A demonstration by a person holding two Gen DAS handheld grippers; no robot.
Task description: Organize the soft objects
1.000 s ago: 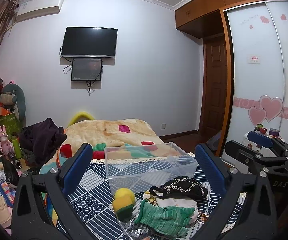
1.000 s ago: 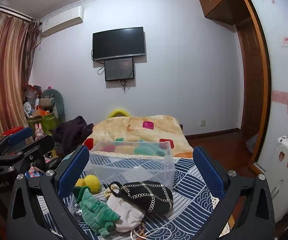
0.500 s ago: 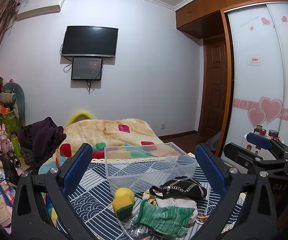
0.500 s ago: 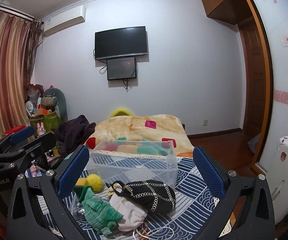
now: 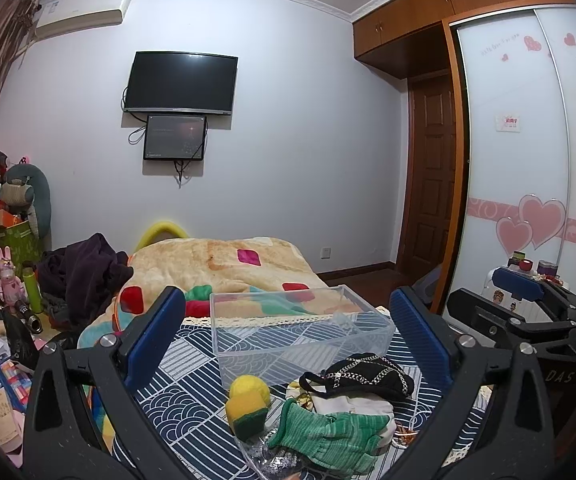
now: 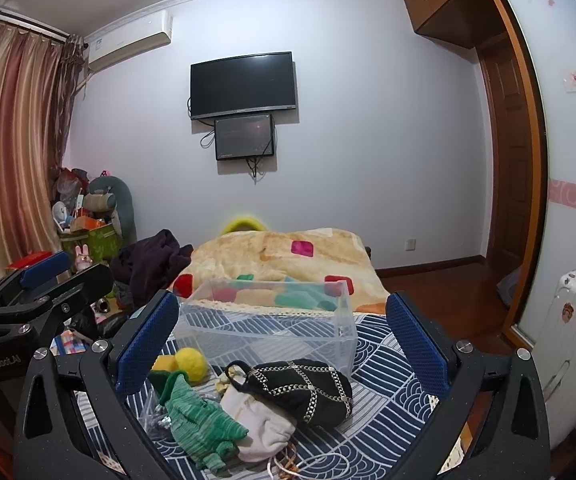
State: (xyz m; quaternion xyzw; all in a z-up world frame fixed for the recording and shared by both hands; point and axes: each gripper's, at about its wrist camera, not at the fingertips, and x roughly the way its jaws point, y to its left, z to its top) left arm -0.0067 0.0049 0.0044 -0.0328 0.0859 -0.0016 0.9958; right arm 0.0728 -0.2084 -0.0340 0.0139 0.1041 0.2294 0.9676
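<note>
A clear plastic box (image 5: 300,330) (image 6: 266,322) stands empty on a blue patterned cloth (image 5: 184,384) (image 6: 380,364). In front of it lie a yellow ball (image 5: 250,386) (image 6: 191,364), a yellow-green sponge (image 5: 247,414), a green glove (image 5: 330,434) (image 6: 198,420), a white pouch (image 6: 260,426) and a black chain-trimmed bag (image 5: 362,370) (image 6: 302,390). My left gripper (image 5: 288,328) is open and empty, above and behind the pile. My right gripper (image 6: 284,332) is open and empty too, held to the right of the left one.
A bed with an orange patchwork blanket (image 5: 224,268) lies behind the box, with dark clothes (image 5: 82,276) at its left. Clutter and toys (image 5: 4,280) fill the left floor. A white suitcase (image 6: 572,332) and the wardrobe (image 5: 520,160) stand right.
Both grippers have drifted very slightly; the views shift a little. Nothing on the cloth has moved and both jaws stay open.
</note>
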